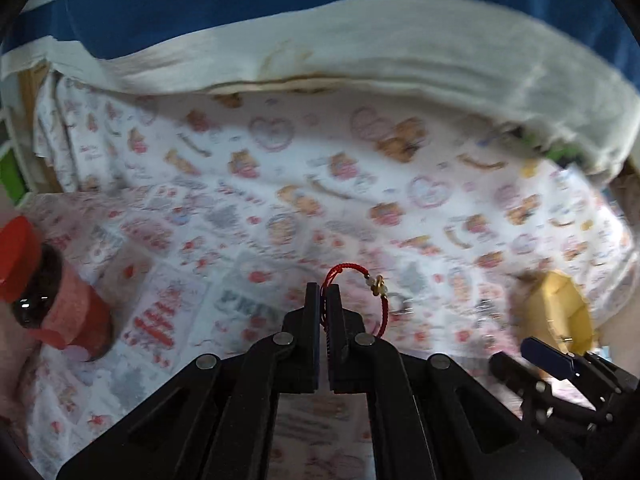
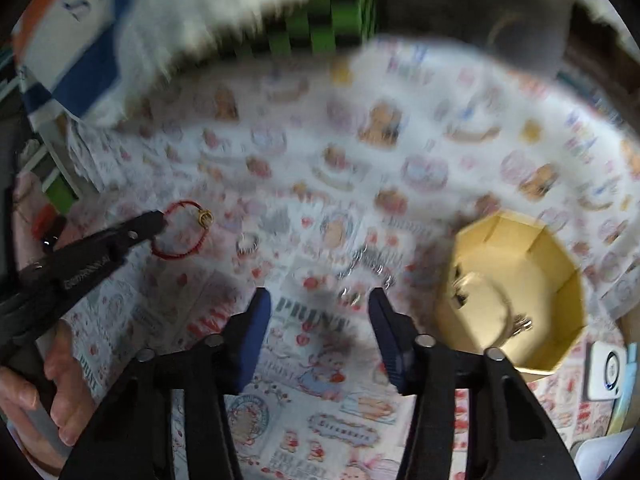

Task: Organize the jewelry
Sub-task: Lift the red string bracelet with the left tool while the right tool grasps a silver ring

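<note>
Left tongs [image 1: 323, 294]: closed on the red cord bracelet [image 1: 352, 280], which is lifted above the table [image 1: 224, 208]; its gold bead hangs at 2 o'clock of the tips. Right tongs [image 2: 320, 300]: open, holding nothing. Silver chain pieces [image 2: 368, 264] lie on the printed cloth just beyond the right tips. Yellow octagonal box [image 2: 516, 272]: at 2 o'clock, containing a small metal piece.

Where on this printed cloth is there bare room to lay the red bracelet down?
The far stretch of printed cloth, up toward the white fabric fold, is bare. So is the near patch between the right gripper and its arms. Crowded: silver pieces beside the yellow box, and the red-capped jar at left.
</note>
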`<state>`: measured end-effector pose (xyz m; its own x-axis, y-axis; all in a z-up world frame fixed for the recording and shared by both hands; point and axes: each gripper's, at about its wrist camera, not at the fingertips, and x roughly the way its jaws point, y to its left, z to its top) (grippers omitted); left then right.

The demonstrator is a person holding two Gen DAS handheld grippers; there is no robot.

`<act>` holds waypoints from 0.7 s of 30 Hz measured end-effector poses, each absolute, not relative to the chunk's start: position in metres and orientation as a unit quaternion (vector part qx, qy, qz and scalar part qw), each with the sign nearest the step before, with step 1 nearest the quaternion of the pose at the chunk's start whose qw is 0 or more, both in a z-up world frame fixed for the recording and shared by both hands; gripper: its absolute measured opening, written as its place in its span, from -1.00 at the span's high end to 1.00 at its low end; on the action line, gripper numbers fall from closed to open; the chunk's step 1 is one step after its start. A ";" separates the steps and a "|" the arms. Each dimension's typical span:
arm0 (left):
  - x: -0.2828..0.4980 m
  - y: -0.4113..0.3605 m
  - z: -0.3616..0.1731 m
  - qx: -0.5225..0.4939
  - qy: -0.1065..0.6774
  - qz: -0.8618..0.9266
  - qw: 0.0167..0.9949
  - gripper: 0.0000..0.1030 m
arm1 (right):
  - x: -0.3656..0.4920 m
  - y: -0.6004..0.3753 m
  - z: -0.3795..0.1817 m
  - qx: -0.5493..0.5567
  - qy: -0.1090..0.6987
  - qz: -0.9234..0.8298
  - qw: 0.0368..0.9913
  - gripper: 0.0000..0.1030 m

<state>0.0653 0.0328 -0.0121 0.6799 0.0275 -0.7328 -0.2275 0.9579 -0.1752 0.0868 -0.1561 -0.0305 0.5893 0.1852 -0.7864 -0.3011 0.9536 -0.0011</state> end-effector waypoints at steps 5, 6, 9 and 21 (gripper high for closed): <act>0.065 0.035 -0.016 -0.128 0.403 0.073 0.903 0.96 | 0.101 -0.155 -0.042 -0.057 0.438 0.126 0.888 0.30; 0.064 0.034 -0.016 -0.124 0.401 0.073 0.904 0.96 | 0.103 -0.154 -0.043 -0.059 0.436 0.126 0.889 0.34; 0.065 0.030 -0.015 -0.116 0.404 0.072 0.904 0.96 | 0.106 -0.148 -0.049 -0.084 0.433 0.108 0.891 0.41; 0.053 0.014 0.003 -0.081 0.365 0.065 0.925 0.96 | 0.099 -0.160 -0.047 -0.072 0.418 0.111 0.899 0.93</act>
